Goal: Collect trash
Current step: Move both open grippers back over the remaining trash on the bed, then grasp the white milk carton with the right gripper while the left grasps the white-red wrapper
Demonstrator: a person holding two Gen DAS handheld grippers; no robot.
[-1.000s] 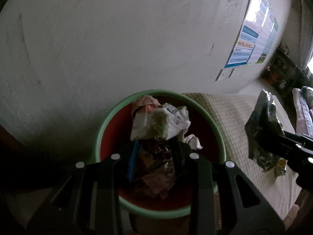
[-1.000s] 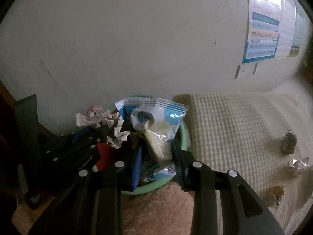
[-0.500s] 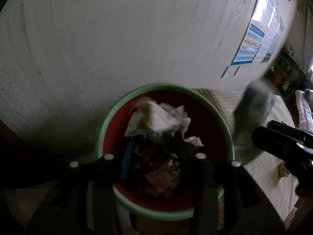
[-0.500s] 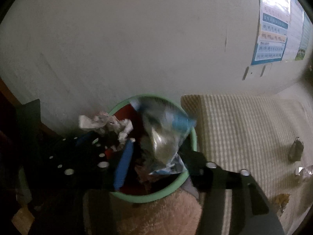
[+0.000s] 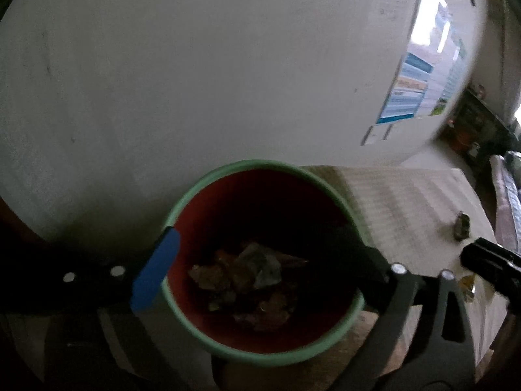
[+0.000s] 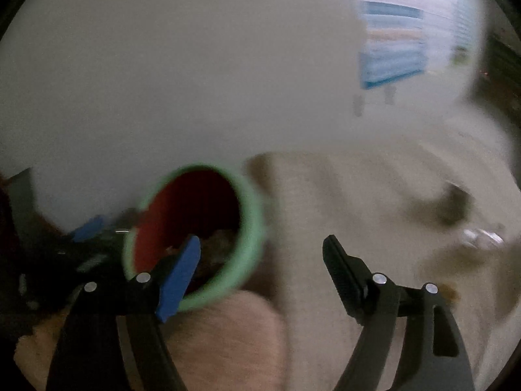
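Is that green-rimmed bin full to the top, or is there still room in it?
Still room. In the left wrist view the bin shows crumpled wrappers low inside, with bare red wall above them.

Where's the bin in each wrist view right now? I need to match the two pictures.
Left wrist: bin sits low in the centre, seen from above, trash at its bottom.
Right wrist: bin is lower left, blurred, partly behind that claw's blue pad.
Shared landmark: the wall poster, upper right in both.
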